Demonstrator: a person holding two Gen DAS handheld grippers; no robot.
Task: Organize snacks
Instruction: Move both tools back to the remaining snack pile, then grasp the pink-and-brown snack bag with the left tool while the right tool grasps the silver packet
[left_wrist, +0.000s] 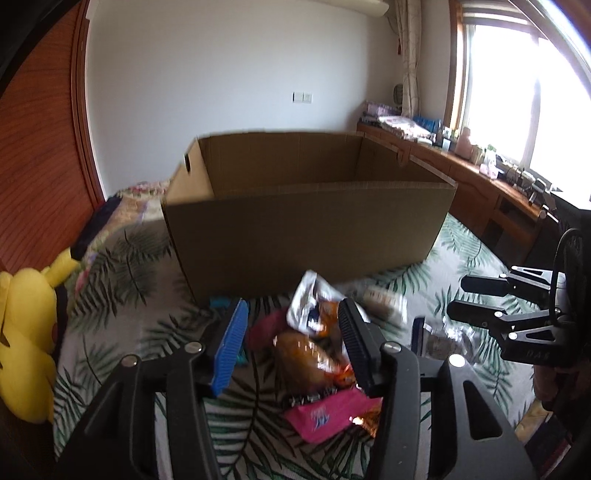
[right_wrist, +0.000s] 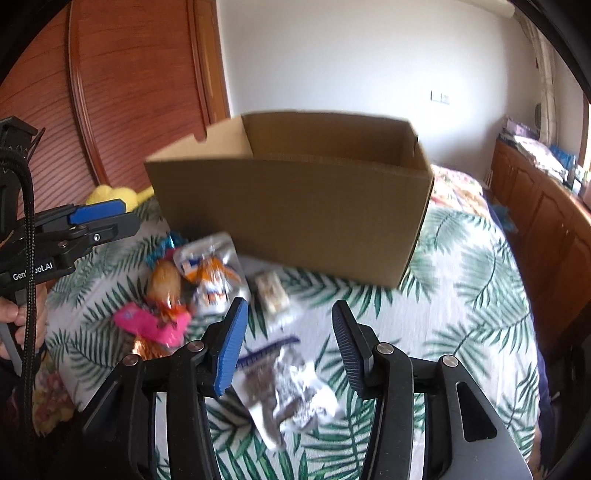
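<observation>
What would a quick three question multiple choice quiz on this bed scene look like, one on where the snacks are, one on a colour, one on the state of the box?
1. Where do the snack packets lie?
A. on the bedspread in front of the cardboard box
B. inside the cardboard box
C. on the wooden counter

2. What colour is the plush toy at the edge of the bed?
A. green
B. yellow
C. white

3. How does the cardboard box stand?
A. taped shut
B. tipped on its side
C. upright with its top open

Answers:
1 A, the packets sit on the leaf-print bedspread on the near side of the box.
2 B, the toy is bright yellow.
3 C, the box's inner walls show through its open top.
</observation>
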